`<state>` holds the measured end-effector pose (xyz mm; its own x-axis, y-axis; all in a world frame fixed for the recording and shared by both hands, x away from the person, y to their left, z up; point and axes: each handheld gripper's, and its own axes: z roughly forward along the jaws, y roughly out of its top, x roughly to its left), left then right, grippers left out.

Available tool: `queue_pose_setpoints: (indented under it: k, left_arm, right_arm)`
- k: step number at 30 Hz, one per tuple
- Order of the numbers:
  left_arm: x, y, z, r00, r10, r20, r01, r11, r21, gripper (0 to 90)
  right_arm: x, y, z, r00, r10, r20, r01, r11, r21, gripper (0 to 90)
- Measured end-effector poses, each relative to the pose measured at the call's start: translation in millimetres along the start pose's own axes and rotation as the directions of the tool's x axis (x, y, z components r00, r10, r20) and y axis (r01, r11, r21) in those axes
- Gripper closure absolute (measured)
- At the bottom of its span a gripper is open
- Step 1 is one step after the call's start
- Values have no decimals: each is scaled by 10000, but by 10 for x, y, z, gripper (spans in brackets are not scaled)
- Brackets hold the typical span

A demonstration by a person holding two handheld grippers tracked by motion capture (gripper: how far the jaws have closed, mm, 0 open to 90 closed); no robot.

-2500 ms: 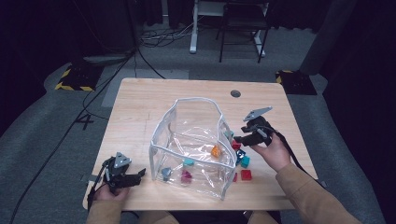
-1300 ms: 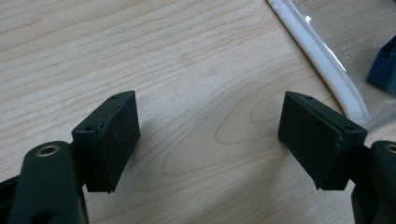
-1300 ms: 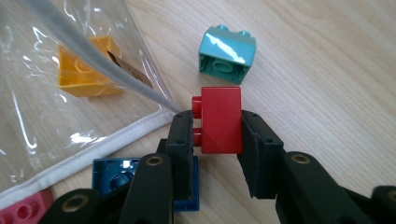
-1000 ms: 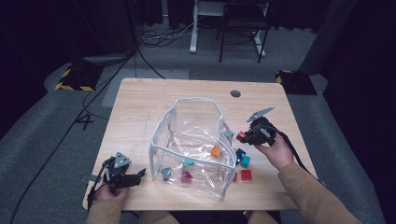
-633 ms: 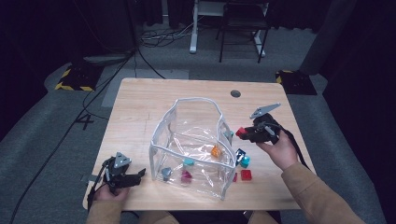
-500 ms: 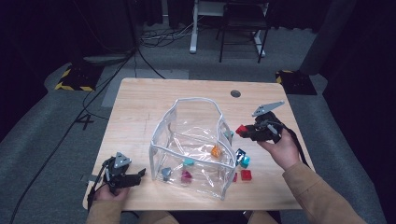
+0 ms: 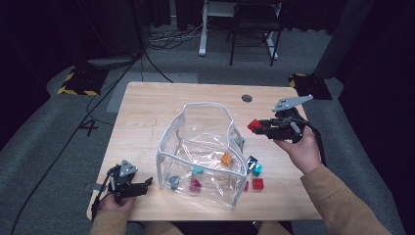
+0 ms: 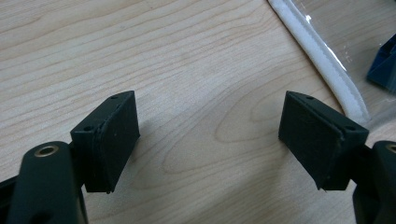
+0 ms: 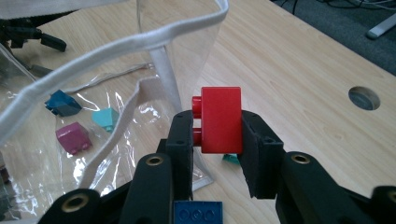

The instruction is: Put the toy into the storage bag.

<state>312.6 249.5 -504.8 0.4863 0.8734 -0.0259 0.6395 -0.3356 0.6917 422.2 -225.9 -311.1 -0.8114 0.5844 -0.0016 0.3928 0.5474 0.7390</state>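
Two grippers are in play. We hold the right gripper (image 7: 261,126) raised beside the clear bag (image 7: 205,152), its jaws clamped on a red brick (image 9: 220,119) with the studs facing sideways. We judge this hold keeps the brick's flat faces against the jaws, so it should drop cleanly. The brick sits just outside the bag's white rim (image 9: 140,42), near the right wall. We rest the left gripper (image 7: 142,185) on the table (image 7: 147,117) at the bag's near left corner, jaws spread wide and empty; it is probably parked there to steady the bag if needed. The mouth stands open and wide, with free space above. Loose bricks (image 7: 255,171) lie on the table under the right hand, so we have little room low down on that side.
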Motion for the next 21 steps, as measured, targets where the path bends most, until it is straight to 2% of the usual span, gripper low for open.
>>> queue_pose_setpoints:
  k: [12, 16, 21]
  left_arm:
    - [-1, 0, 0, 10000, 1, -12, -1, 10000, 0, 206]
    - [0, 0, 0, 10000, 5, -9, -5, 10000, 1, 206]
    - [0, 0, 0, 10000, 3, -7, -3, 10000, 1, 206]
  right_arm:
    - [140, 259, -188, 9992, -317, -237, 293, 9950, -954, 673]
    - [248, 381, -202, 9972, -702, -255, 669, 9915, -1115, 673]
    - [351, 535, -154, 9943, -1013, -344, 971, 9897, -1055, 673]
